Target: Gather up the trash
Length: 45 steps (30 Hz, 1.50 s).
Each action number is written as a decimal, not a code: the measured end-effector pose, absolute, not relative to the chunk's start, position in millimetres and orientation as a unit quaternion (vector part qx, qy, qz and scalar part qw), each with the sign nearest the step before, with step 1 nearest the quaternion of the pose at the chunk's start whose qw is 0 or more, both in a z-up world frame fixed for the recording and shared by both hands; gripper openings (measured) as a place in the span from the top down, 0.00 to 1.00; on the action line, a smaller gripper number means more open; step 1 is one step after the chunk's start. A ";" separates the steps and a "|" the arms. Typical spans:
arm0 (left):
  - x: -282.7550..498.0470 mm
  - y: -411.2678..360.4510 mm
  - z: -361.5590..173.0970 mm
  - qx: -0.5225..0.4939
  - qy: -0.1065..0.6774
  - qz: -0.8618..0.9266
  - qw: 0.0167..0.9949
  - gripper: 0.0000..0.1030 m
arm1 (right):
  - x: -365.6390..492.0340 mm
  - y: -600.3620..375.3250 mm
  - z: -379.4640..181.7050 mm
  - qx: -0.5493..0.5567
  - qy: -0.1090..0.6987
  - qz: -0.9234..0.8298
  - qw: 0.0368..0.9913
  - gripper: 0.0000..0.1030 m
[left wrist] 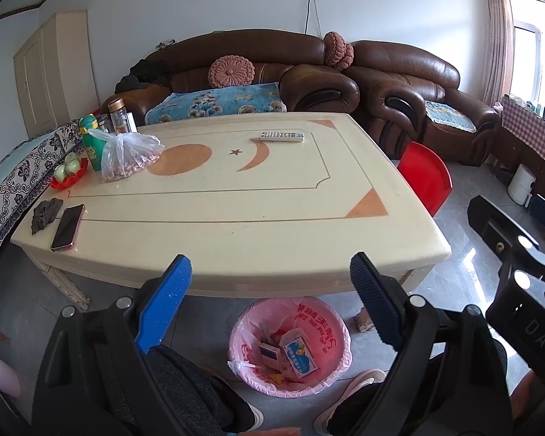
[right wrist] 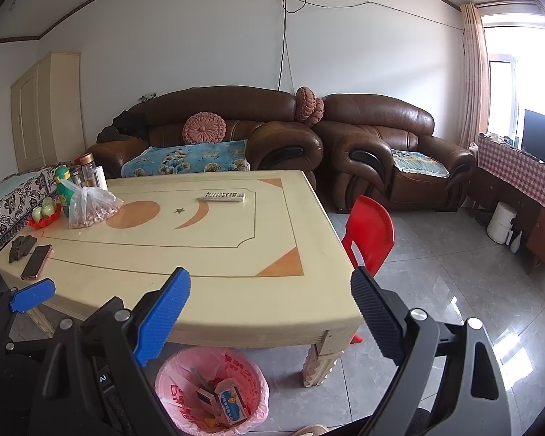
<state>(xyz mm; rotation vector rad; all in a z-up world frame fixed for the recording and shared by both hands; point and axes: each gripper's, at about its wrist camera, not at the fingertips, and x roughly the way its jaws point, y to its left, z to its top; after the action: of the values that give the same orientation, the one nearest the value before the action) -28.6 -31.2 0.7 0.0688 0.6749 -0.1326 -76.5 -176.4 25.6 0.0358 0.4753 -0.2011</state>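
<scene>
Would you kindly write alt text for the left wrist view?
Open, empty left tongs hover over a pink-lined trash bin of small boxes beside a cream table. On it lie a phone, remote and bag of nuts; brown sofas stand behind.

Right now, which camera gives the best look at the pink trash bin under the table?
The left wrist view: the round pink-lined trash bin sits whole between the open claw fingers, its full rim and the cartons inside visible. In the right wrist view the same bin is cut by the bottom edge and partly hidden behind a blue finger.
</scene>
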 end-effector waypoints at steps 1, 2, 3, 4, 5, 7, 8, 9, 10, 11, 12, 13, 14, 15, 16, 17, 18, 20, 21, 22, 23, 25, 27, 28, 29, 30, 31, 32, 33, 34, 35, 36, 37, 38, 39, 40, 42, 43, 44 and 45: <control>-28.5 -31.2 0.7 0.034 0.331 -0.065 0.941 0.16 | -76.2 -176.2 25.2 0.017 0.235 -0.099 0.967 0.15; -28.5 -31.3 0.7 0.034 0.331 -0.065 0.941 0.16 | -75.9 -175.8 25.0 0.018 0.235 -0.099 0.967 0.15; -28.6 -31.1 0.7 0.034 0.331 -0.065 0.941 0.16 | -75.8 -175.8 25.1 0.017 0.236 -0.099 0.967 0.15; -28.6 -30.7 0.8 0.033 0.330 -0.065 0.941 0.16 | -75.3 -175.5 24.8 0.017 0.236 -0.099 0.966 0.15; -28.3 -29.9 0.4 0.033 0.330 -0.064 0.941 0.16 | -75.5 -175.3 24.4 0.017 0.236 -0.099 0.966 0.15; -28.1 -27.4 -0.5 0.032 0.329 -0.061 0.942 0.16 | -76.3 -174.2 24.2 0.015 0.236 -0.099 0.967 0.15; -28.2 -26.3 -0.9 0.032 0.329 -0.060 0.942 0.16 | -76.3 -173.5 24.1 0.014 0.236 -0.099 0.967 0.15; -28.4 -25.3 -1.4 0.033 0.329 -0.060 0.942 0.16 | -76.3 -172.9 23.7 0.014 0.237 -0.098 0.967 0.15; -28.5 -25.4 -1.5 0.032 0.329 -0.059 0.942 0.16 | -76.7 -172.5 23.3 0.015 0.236 -0.097 0.967 0.15; -27.8 -24.8 -1.9 0.032 0.330 -0.060 0.941 0.16 | -77.1 -171.7 22.7 0.014 0.237 -0.097 0.967 0.15; -27.3 -24.0 -2.3 0.033 0.332 -0.060 0.941 0.16 | -76.9 -171.0 22.5 0.013 0.237 -0.096 0.967 0.15; -26.8 -23.7 -2.4 0.033 0.332 -0.060 0.941 0.16 | -76.5 -170.7 22.1 0.013 0.238 -0.096 0.966 0.15; -26.6 -23.2 -2.4 0.033 0.332 -0.060 0.941 0.16 | -76.5 -170.5 21.9 0.014 0.238 -0.095 0.966 0.15; -26.4 -22.3 -2.5 0.034 0.333 -0.060 0.941 0.16 | -76.8 -170.2 21.8 0.014 0.239 -0.095 0.966 0.15; -26.5 -22.3 -2.5 0.034 0.333 -0.061 0.940 0.16 | -76.6 -170.0 21.8 0.013 0.239 -0.095 0.966 0.15; -26.8 -21.6 -2.6 0.033 0.332 -0.060 0.941 0.16 | -76.7 -169.9 21.9 0.013 0.238 -0.096 0.966 0.15; -26.3 -22.2 -2.3 0.033 0.332 -0.060 0.941 0.16 | -76.7 -170.0 21.9 0.013 0.238 -0.096 0.966 0.15; -25.4 -22.7 -2.6 0.035 0.332 -0.060 0.941 0.16 | -76.3 -170.4 21.7 0.014 0.238 -0.096 0.966 0.15; -25.4 -22.6 -2.7 0.034 0.332 -0.061 0.941 0.16 | -76.3 -170.4 21.6 0.015 0.238 -0.096 0.966 0.15; -25.4 -22.7 -2.7 0.035 0.332 -0.061 0.941 0.16 | -75.9 -170.4 21.8 0.014 0.238 -0.096 0.966 0.15; -25.5 -22.9 -2.7 0.035 0.332 -0.061 0.941 0.16 | -75.7 -170.3 21.7 0.014 0.239 -0.096 0.966 0.15; -25.5 -22.8 -2.9 0.035 0.332 -0.061 0.941 0.16 | -75.5 -170.7 22.1 0.014 0.238 -0.096 0.966 0.15; -25.4 -21.7 -3.0 0.035 0.332 -0.060 0.941 0.16 | -74.8 -170.2 22.2 0.013 0.237 -0.096 0.967 0.15; -25.1 -22.8 -3.2 0.036 0.332 -0.061 0.941 0.16 | -75.0 -170.3 22.1 0.012 0.237 -0.097 0.967 0.15; -25.3 -22.9 -3.2 0.035 0.333 -0.061 0.940 0.16 | -75.1 -170.1 22.0 0.011 0.237 -0.097 0.967 0.15; -25.3 -22.1 -3.6 0.035 0.332 -0.061 0.941 0.16 | -75.2 -170.0 21.9 0.011 0.236 -0.098 0.967 0.15; -25.0 -22.4 -3.5 0.036 0.332 -0.060 0.941 0.16 | -74.9 -170.2 21.8 0.011 0.236 -0.098 0.967 0.15; -24.7 -22.2 -3.8 0.036 0.333 -0.060 0.940 0.16 | -74.9 -170.0 21.4 0.011 0.236 -0.098 0.967 0.15; -24.7 -22.1 -3.9 0.035 0.333 -0.061 0.940 0.16 | -75.0 -170.1 21.3 0.012 0.236 -0.098 0.967 0.15; -24.4 -22.1 -4.2 0.036 0.333 -0.060 0.940 0.16 | -74.8 -170.2 21.1 0.012 0.236 -0.098 0.967 0.15; -24.4 -21.3 -4.8 0.036 0.333 -0.060 0.940 0.16 | -74.7 -170.2 21.4 0.011 0.236 -0.098 0.967 0.15; -24.2 -21.7 -5.0 0.036 0.333 -0.060 0.940 0.16 | -75.0 -170.3 21.3 0.011 0.236 -0.098 0.967 0.15; -24.2 -22.0 -5.0 0.036 0.333 -0.060 0.940 0.16 | -75.0 -170.4 21.3 0.012 0.236 -0.097 0.967 0.15; -24.3 -22.3 -5.2 0.037 0.333 -0.060 0.940 0.16 | -74.8 -170.3 21.3 0.011 0.236 -0.097 0.967 0.15; -24.3 -22.1 -5.4 0.037 0.333 -0.058 0.940 0.16 | -74.9 -170.2 21.3 0.010 0.236 -0.098 0.967 0.15; -24.3 -22.1 -5.3 0.037 0.333 -0.058 0.940 0.16 | -75.6 -169.7 20.8 0.009 0.235 -0.098 0.967 0.15; -24.1 -21.2 -5.9 0.037 0.333 -0.058 0.940 0.16 | -75.6 -169.0 20.7 0.008 0.235 -0.099 0.967 0.15; -24.1 -21.3 -5.8 0.037 0.333 -0.057 0.940 0.16 | -75.5 -168.7 20.5 0.008 0.234 -0.099 0.967 0.15; -23.9 -21.7 -5.6 0.038 0.332 -0.057 0.941 0.16 | -75.4 -168.3 20.3 0.008 0.234 -0.100 0.967 0.15; -24.0 -21.3 -5.9 0.038 0.332 -0.054 0.941 0.16 | -75.3 -168.3 20.3 0.008 0.234 -0.101 0.967 0.15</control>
<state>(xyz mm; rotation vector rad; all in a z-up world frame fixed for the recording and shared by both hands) -24.0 -21.3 -5.9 0.0773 0.6770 -0.1106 -75.3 -168.3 20.3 0.0168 0.4731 -0.2038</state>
